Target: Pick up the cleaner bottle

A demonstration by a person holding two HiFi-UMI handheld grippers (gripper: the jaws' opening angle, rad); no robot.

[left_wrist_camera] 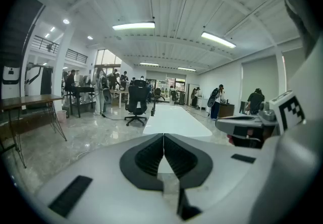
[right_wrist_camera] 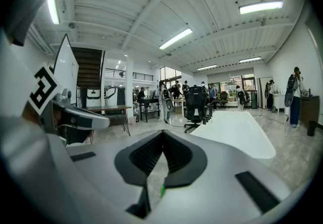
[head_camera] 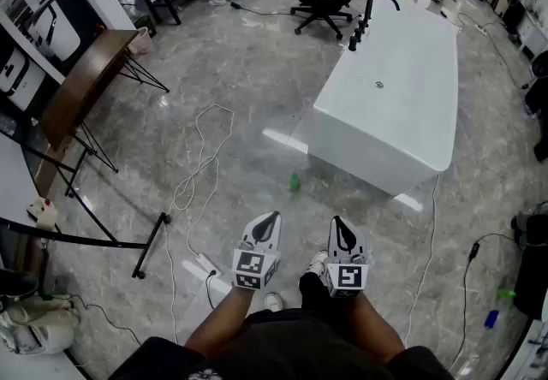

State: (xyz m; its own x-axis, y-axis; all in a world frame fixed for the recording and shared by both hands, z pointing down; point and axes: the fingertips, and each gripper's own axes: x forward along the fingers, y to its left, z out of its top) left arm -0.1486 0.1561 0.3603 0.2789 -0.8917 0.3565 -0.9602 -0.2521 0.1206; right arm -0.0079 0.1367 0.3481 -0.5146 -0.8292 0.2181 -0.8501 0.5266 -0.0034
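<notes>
The small green cleaner bottle stands upright on the glossy grey marble floor, near the corner of the white freestanding bathtub. Well apart from it, the left gripper and right gripper hover side by side, each with jaws pressed together on nothing.

Floor: green cleaner bottle stood on grey marble, near white bathtub | left gripper and right gripper side by side, apart from bottle | white cable lay to left.
</notes>
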